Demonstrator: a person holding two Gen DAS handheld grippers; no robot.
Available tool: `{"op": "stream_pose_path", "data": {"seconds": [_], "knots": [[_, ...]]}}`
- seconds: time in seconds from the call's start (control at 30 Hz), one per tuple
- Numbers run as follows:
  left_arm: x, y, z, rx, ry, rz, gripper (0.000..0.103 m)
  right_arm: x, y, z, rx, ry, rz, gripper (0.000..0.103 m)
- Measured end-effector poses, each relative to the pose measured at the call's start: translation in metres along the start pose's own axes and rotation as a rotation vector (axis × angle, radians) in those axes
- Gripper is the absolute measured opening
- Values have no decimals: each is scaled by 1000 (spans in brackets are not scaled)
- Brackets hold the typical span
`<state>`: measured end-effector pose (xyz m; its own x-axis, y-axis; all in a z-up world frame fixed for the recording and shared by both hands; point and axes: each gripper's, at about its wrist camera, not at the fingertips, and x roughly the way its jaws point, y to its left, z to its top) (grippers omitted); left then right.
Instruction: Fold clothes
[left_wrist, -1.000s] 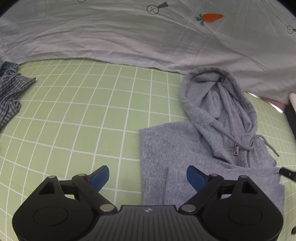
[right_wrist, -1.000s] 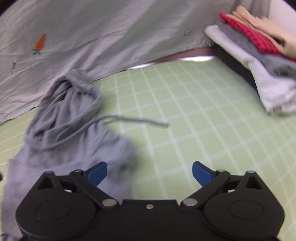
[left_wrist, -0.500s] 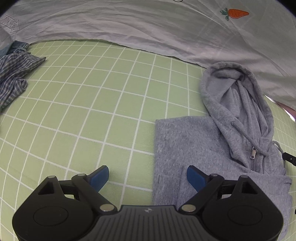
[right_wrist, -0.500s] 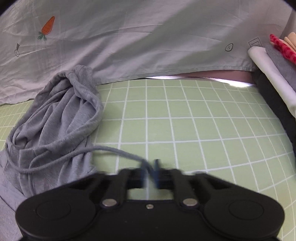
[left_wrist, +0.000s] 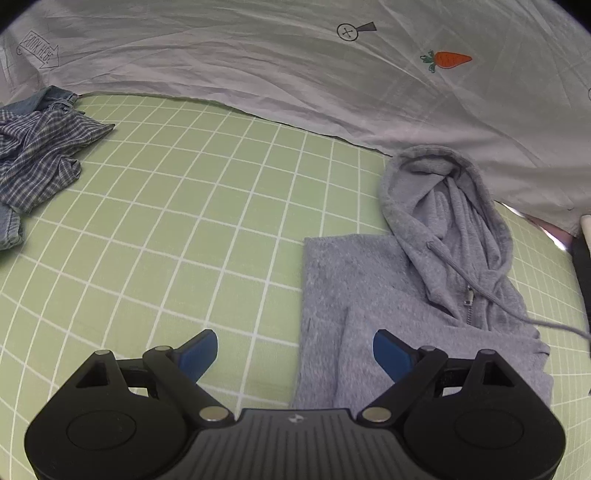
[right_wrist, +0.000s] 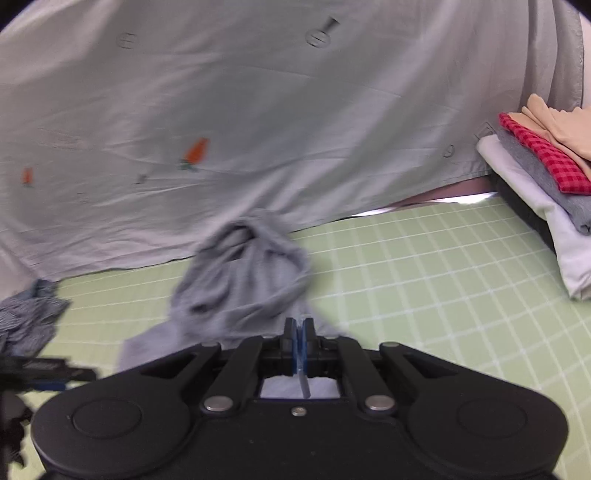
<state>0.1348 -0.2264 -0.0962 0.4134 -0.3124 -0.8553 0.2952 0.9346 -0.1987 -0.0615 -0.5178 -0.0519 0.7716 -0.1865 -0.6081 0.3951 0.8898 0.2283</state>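
A grey zip hoodie (left_wrist: 369, 288) lies partly folded on the green grid mat (left_wrist: 166, 221), hood toward the back sheet. My left gripper (left_wrist: 295, 343) is open just above the hoodie's left folded edge, and nothing sits between its blue pads. In the right wrist view the hoodie (right_wrist: 240, 280) is blurred, straight ahead of my right gripper (right_wrist: 299, 325). That gripper is shut on the hoodie's drawstring (right_wrist: 305, 386), which hangs below the pads. The same drawstring (left_wrist: 546, 325) stretches out to the right of the zip in the left wrist view.
A crumpled blue plaid shirt (left_wrist: 37, 155) and denim lie at the mat's far left. A stack of folded clothes (right_wrist: 546, 177) sits at the right edge. A wrinkled grey sheet (left_wrist: 258, 62) with a carrot print hangs along the back.
My right gripper went from open to shut on the drawstring, then lifted and tilted up, drawing the cord out. The left gripper drifted over the hoodie's left edge and stayed open.
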Motion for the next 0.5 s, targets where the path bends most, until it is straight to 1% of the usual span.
{"op": "stream_pose_path", "data": {"seconds": [0.1,0.13,0.23,0.27,0.3,0.33,0.37,0.43,0.5], "knots": [[-5,-1,-6,8,5,-6,91,-18,13,-22,14,27,34,3],[-6,-1,-8,12,8,-6,91,-18,16,-31,20,51,29,3],[-10,-2,-14,24,17,-7,92,-10,25,-57,15,158,-51,4],[-11,-2,-15,28,19,-7,92,-8,27,-63,12,191,-75,8],[-11,-2,-16,32,20,-8,92,-7,27,-66,20,204,-87,13],[-11,-2,-17,34,21,-9,92,-8,25,-68,34,206,-93,33],[-11,-1,-17,34,23,-9,92,-10,24,-67,44,197,-103,50],[-8,-1,-12,34,21,-7,93,-10,22,-64,43,170,-138,60],[-5,-1,-8,33,20,-5,95,-7,18,-58,40,161,-167,76]]}}
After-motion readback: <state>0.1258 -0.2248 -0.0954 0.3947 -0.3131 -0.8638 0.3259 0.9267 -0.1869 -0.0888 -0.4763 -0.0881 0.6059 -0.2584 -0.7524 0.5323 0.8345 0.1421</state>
